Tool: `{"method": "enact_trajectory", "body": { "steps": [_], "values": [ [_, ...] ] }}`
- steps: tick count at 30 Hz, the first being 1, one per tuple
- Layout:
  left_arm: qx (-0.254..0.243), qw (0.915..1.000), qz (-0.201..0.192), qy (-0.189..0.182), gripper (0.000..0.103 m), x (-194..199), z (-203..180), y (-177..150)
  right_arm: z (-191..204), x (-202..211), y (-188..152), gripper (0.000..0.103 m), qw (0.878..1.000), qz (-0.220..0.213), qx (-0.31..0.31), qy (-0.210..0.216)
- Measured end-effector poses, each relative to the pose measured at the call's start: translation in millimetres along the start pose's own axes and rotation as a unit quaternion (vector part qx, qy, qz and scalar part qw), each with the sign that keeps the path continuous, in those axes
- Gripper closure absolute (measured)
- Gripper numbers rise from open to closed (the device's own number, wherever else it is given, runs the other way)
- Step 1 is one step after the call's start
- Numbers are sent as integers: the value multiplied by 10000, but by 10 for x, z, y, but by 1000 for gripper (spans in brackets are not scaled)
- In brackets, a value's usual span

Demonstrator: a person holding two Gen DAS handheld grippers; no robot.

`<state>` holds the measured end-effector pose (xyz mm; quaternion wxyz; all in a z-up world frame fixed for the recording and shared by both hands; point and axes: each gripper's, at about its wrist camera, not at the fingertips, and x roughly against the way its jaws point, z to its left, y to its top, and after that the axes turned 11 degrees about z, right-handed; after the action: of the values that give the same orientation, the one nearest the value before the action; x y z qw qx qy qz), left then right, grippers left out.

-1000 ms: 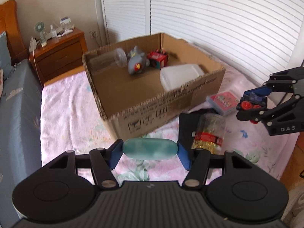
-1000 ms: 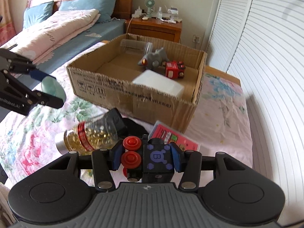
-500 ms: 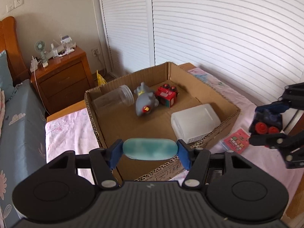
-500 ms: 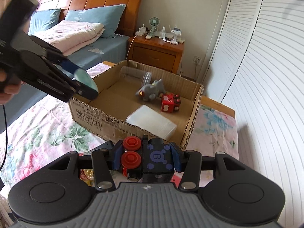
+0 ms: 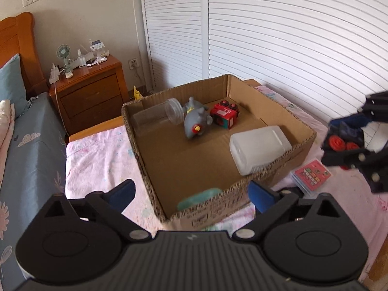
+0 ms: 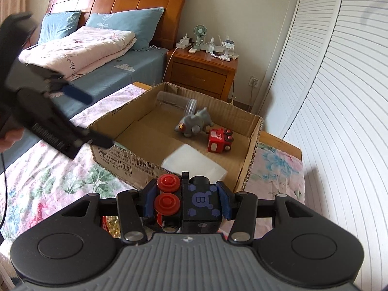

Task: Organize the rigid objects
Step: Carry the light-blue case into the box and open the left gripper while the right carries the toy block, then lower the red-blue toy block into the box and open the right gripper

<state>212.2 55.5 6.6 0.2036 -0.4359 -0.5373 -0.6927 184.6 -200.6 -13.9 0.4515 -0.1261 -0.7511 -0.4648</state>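
The left gripper (image 5: 191,195) is seen with its 2 blue pads spread wide and nothing between them. A teal oval object (image 5: 198,200) is seen blurred just inside the near wall of the cardboard box (image 5: 242,191), below the open pads; whether it is at rest cannot be told. The right gripper (image 6: 185,200) is clamped on a dark blue toy train car (image 6: 194,201), its 2 red wheels turned to the left pad.

The coming move is judged to be the placing of this car. The box lies straight ahead of the right gripper and lower, its near wall close below the fingertips. A white plastic container (image 6: 194,163) fills the near right corner, directly under that path. Bare cardboard floor is left to the near left, between the container and the teal object. A grey toy (image 6: 192,123), a red toy car (image 6: 219,141) and a clear jar (image 6: 174,103) are kept at the far end.
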Motion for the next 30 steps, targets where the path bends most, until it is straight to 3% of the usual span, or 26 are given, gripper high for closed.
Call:
{"method": "enact_trajectory", "body": {
  "steps": [11, 17, 28, 30],
  "values": [
    [565, 9982, -28, 193, 3, 202, 23, -561, 85, -157, 442, 48, 9997, -41, 186, 138],
    [669, 9965, -172, 468, 3, 259, 28, -696, 205, -332, 798, 48, 9989, -52, 307, 337],
    [1101, 9926, -74, 502, 3, 230, 210, -924, 497, -792, 1379, 48, 9975, 39, 524, 469],
    [1196, 9917, -58, 476, 3, 223, 244, -963, 521, -872, 1448, 39, 9974, 57, 520, 499]
  ]
}}
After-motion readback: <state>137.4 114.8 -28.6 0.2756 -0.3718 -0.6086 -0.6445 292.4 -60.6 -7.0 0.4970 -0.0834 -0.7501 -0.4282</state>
